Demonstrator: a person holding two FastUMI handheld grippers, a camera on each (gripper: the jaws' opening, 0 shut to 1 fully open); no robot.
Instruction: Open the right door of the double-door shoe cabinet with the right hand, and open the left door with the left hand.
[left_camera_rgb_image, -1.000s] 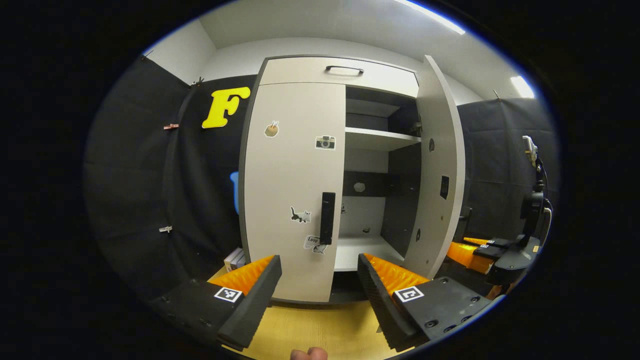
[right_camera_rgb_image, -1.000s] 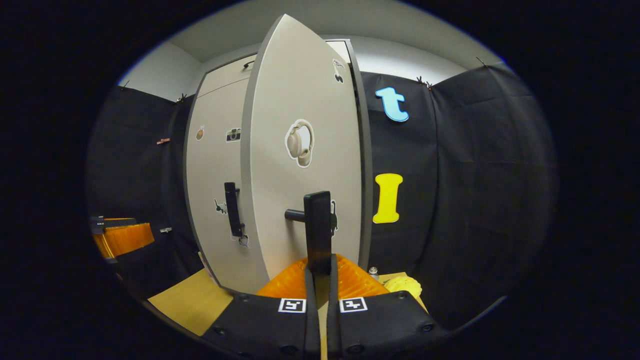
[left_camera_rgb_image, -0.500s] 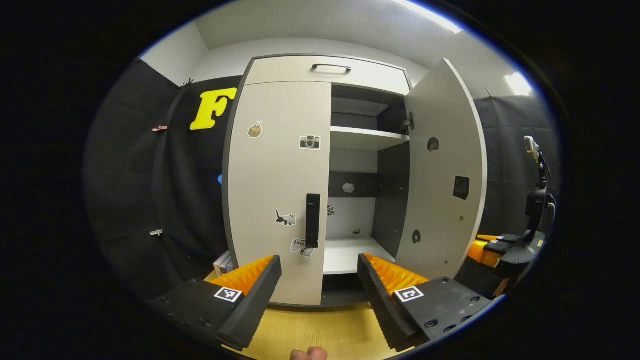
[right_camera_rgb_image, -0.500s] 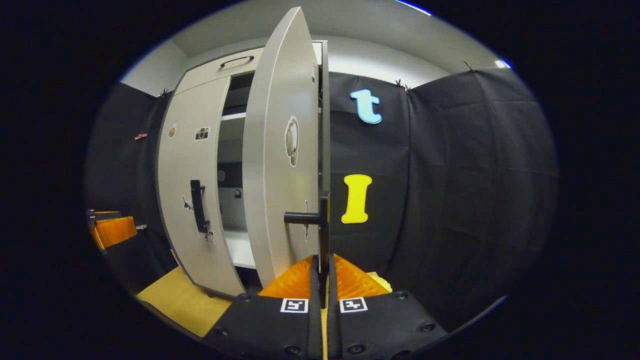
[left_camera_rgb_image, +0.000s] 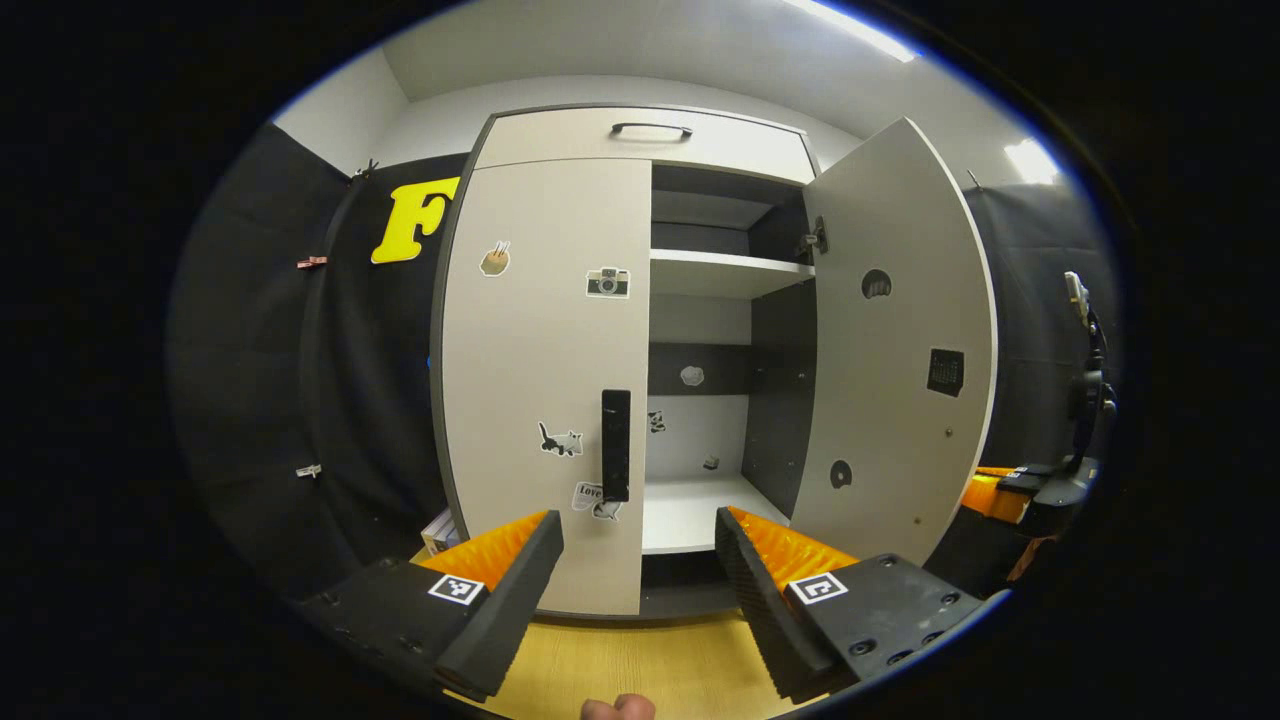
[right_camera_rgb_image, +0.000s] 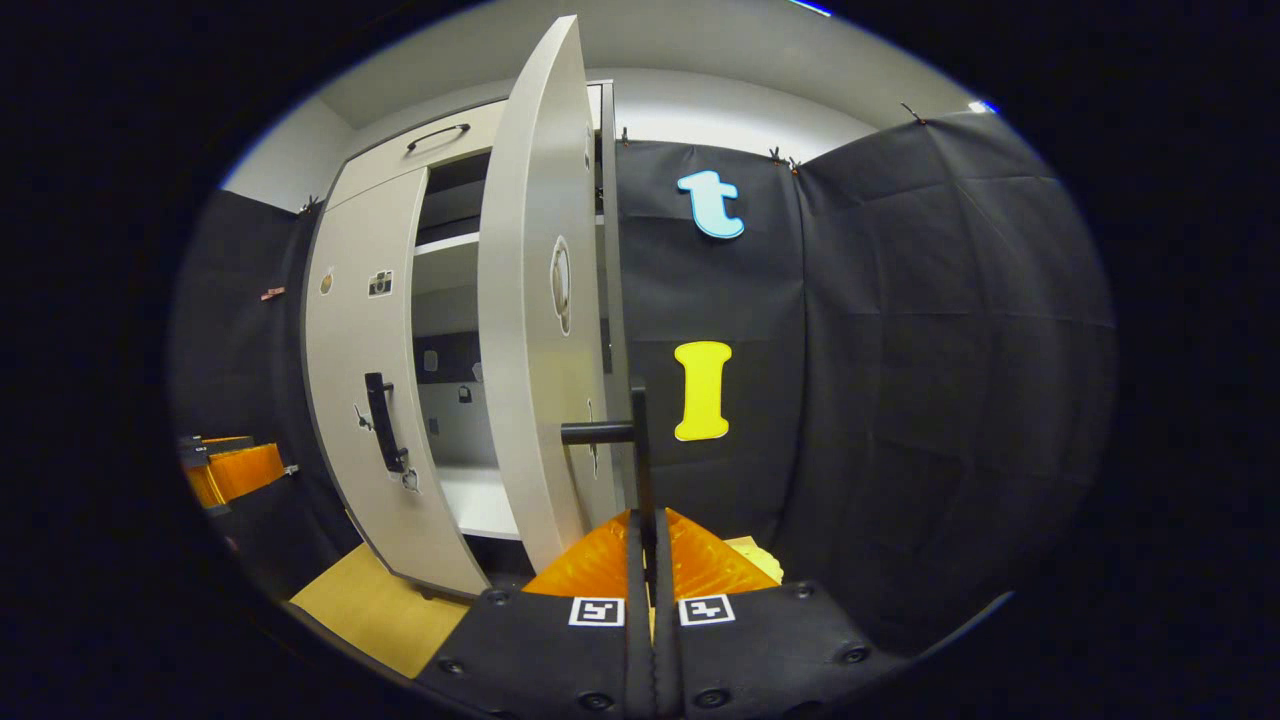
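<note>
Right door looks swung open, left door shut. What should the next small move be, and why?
Probably advance the open left gripper to the left door's handle and close on it: that door is shut, while the right gripper holds the right door's handle, door wide open.

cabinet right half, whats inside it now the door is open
Bare white shelves and a dark back panel with small stickers; no shoes visible. The closed left door hides the other half.
</note>
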